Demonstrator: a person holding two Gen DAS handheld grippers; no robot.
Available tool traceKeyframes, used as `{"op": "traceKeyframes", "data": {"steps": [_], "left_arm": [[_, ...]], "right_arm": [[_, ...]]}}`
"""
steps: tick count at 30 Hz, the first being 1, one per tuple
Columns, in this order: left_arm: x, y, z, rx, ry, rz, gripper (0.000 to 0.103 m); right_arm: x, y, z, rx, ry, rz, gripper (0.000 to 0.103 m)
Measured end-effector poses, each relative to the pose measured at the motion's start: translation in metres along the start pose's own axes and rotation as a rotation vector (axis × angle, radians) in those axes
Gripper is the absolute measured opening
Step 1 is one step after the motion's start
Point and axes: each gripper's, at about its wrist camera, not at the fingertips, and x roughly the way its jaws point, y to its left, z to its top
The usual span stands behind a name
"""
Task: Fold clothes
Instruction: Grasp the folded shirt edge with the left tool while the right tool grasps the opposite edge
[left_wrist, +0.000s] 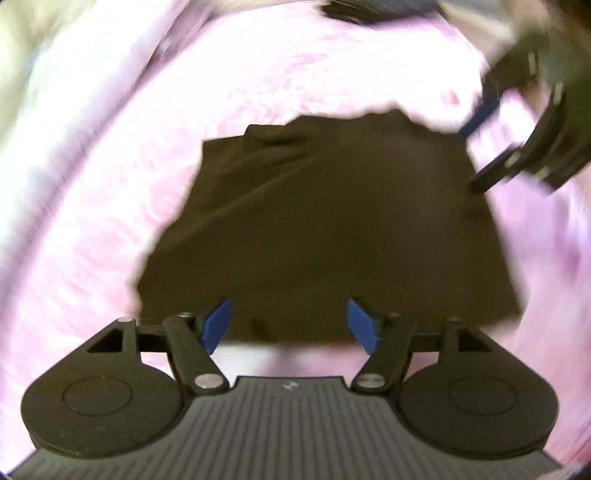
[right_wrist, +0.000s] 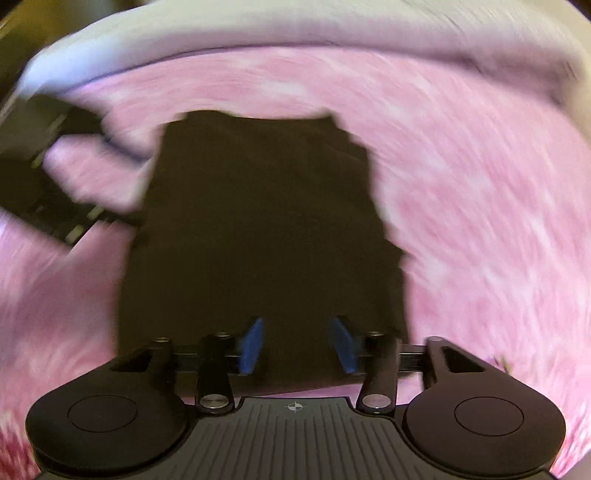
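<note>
A dark brown garment (left_wrist: 325, 229) lies folded into a rough rectangle on a pink fuzzy blanket (left_wrist: 92, 229). My left gripper (left_wrist: 290, 323) is open and empty, its blue pads over the garment's near edge. In the right wrist view the same garment (right_wrist: 258, 229) fills the middle, and my right gripper (right_wrist: 297, 343) is open and empty over its near edge. The right gripper also shows in the left wrist view (left_wrist: 476, 151) at the garment's far right corner. The left gripper shows blurred at the left of the right wrist view (right_wrist: 122, 184).
The pink blanket (right_wrist: 480, 221) covers the whole surface around the garment. A pale lilac sheet edge (right_wrist: 295, 40) runs along the far side. A dark object (left_wrist: 369, 11) sits at the top edge of the left wrist view.
</note>
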Motion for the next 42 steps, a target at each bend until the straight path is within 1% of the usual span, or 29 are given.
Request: {"op": "traceKeyframes", "data": {"steps": [2, 3, 4, 6, 8, 9, 10, 12, 13, 14, 15, 16, 17, 19, 20, 21, 22, 23, 24, 25, 28, 30, 31, 32, 34, 37, 39, 40, 42], "left_arm": [[0.000, -0.003, -0.019, 0.182, 0.006, 0.059, 0.066], [0.003, -0.004, -0.028, 0.258, 0.008, 0.080, 0.066], [0.007, -0.003, -0.034, 0.310, 0.006, 0.088, 0.066], [0.014, -0.002, -0.042, 0.416, -0.012, 0.102, 0.066], [0.023, -0.005, -0.047, 0.528, -0.043, 0.133, 0.068], [0.027, -0.006, -0.048, 0.579, -0.062, 0.145, 0.069], [0.031, -0.007, -0.049, 0.621, -0.077, 0.150, 0.069], [0.039, -0.012, -0.050, 0.715, -0.109, 0.159, 0.069], [0.043, -0.015, -0.051, 0.756, -0.120, 0.151, 0.069], [0.047, -0.017, -0.052, 0.797, -0.132, 0.146, 0.069], [0.050, -0.020, -0.052, 0.838, -0.147, 0.149, 0.070], [0.053, -0.023, -0.052, 0.870, -0.160, 0.160, 0.070], [0.056, -0.026, -0.051, 0.899, -0.172, 0.171, 0.070], [0.061, -0.031, -0.046, 0.928, -0.184, 0.194, 0.069], [0.062, -0.034, -0.043, 0.940, -0.183, 0.192, 0.069], [0.063, -0.037, -0.039, 0.953, -0.182, 0.189, 0.065], [0.064, -0.040, -0.035, 0.960, -0.178, 0.180, 0.051], [0.064, -0.043, -0.032, 0.950, -0.165, 0.148, 0.042], [0.064, -0.045, -0.029, 0.938, -0.153, 0.121, 0.022], [0.062, -0.049, -0.026, 0.920, -0.145, 0.108, 0.014], [0.058, -0.058, -0.020, 0.859, -0.121, 0.071, 0.011], [0.054, -0.057, -0.015, 0.791, -0.107, 0.061, 0.010], [0.052, -0.056, -0.013, 0.768, -0.102, 0.055, 0.010], [0.052, -0.053, -0.009, 0.755, -0.098, 0.048, 0.010], [0.051, -0.048, -0.002, 0.725, -0.090, 0.027, 0.010], [0.053, -0.043, -0.004, 0.686, -0.081, 0.007, 0.010], [0.052, -0.044, -0.003, 0.686, -0.078, 0.008, 0.010], [0.051, -0.045, -0.003, 0.688, -0.074, 0.010, 0.010], [0.046, -0.048, -0.002, 0.694, -0.066, 0.019, 0.010]], "right_arm": [[0.000, 0.040, -0.007, -0.062, -0.016, 0.008, 0.061], [0.006, 0.060, -0.010, -0.093, -0.015, 0.001, 0.061], [0.013, 0.080, -0.012, -0.121, -0.012, -0.011, 0.061], [0.033, 0.111, -0.015, -0.158, 0.003, -0.063, 0.061], [0.058, 0.137, -0.019, -0.254, 0.030, -0.156, 0.061], [0.068, 0.147, -0.021, -0.305, 0.030, -0.200, 0.063], [0.071, 0.153, -0.024, -0.350, 0.005, -0.236, 0.067], [0.070, 0.151, -0.026, -0.369, -0.021, -0.266, 0.066], [0.068, 0.146, -0.027, -0.363, -0.027, -0.282, 0.052], [0.064, 0.138, -0.028, -0.346, -0.028, -0.283, 0.031], [0.058, 0.129, -0.026, -0.316, -0.031, -0.249, 0.027], [0.052, 0.120, -0.025, -0.286, -0.034, -0.214, 0.016], [0.044, 0.112, -0.024, -0.267, -0.041, -0.188, 0.014], [0.022, 0.104, -0.021, -0.273, -0.066, -0.164, 0.013], [0.011, 0.100, -0.021, -0.281, -0.075, -0.157, 0.013], [0.000, 0.096, -0.022, -0.296, -0.076, -0.161, 0.013], [-0.011, 0.091, -0.027, -0.308, -0.071, -0.167, 0.013], [-0.018, 0.086, -0.033, -0.316, -0.060, -0.174, 0.013], [-0.020, 0.082, -0.040, -0.324, -0.042, -0.180, 0.013], [-0.023, 0.078, -0.046, -0.331, -0.025, -0.187, 0.013], [-0.018, 0.082, -0.065, -0.391, -0.004, -0.238, 0.016], [-0.005, 0.094, -0.075, -0.432, -0.007, -0.320, 0.029], [0.001, 0.101, -0.080, -0.448, -0.019, -0.370, 0.044], [0.007, 0.107, -0.085, -0.460, -0.032, -0.405, 0.053], [0.023, 0.120, -0.090, -0.458, -0.041, -0.431, 0.057], [0.046, 0.119, -0.087, -0.441, -0.057, -0.476, 0.057], [0.058, 0.114, -0.083, -0.428, -0.069, -0.506, 0.057], [0.060, 0.107, -0.080, -0.415, -0.070, -0.507, 0.056], [0.056, 0.093, -0.075, -0.379, -0.058, -0.460, 0.035]]}}
